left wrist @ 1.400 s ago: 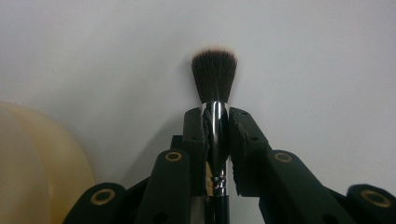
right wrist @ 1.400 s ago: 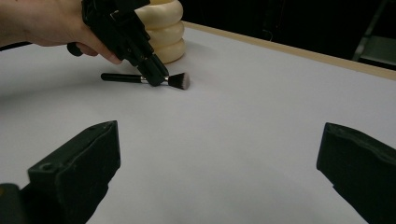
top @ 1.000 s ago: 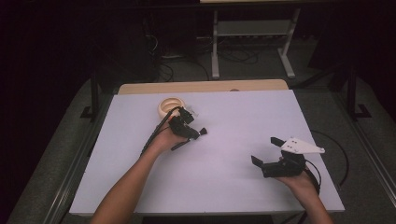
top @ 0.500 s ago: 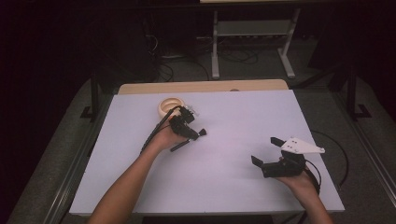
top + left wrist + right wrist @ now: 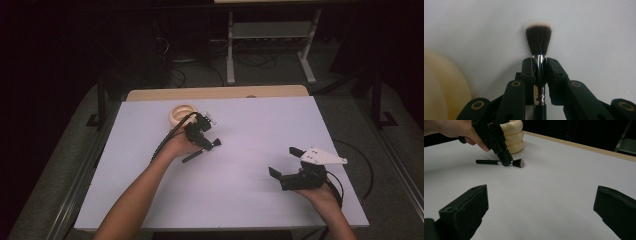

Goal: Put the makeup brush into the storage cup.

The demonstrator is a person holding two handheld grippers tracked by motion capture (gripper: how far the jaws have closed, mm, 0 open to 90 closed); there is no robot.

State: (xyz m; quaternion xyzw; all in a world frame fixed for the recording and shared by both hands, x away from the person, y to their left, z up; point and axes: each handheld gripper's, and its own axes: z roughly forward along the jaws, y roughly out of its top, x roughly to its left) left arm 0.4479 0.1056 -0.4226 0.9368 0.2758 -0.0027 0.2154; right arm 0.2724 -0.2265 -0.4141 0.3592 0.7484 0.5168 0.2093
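Observation:
A black makeup brush (image 5: 539, 37) with a dark, pale-tipped head and a silver ferrule sits between the jaws of my left gripper (image 5: 539, 61), which is shut on the ferrule. In the high view that gripper (image 5: 209, 145) is at the table's left centre, with the brush (image 5: 200, 151) level and low over the white surface. The right gripper view shows the same brush (image 5: 517, 163) held by the left gripper (image 5: 506, 161); I cannot tell if it touches the table. My right gripper (image 5: 284, 161) rests near the front right, open with nothing in it (image 5: 541, 205).
A cream ribbed holder (image 5: 181, 114) stands just behind the left hand, also in the gripper views (image 5: 441, 85) (image 5: 514, 135). The white table top (image 5: 250, 125) ends at a wooden strip (image 5: 225, 92) at the back. A metal stand (image 5: 270, 35) is beyond it on the dark floor.

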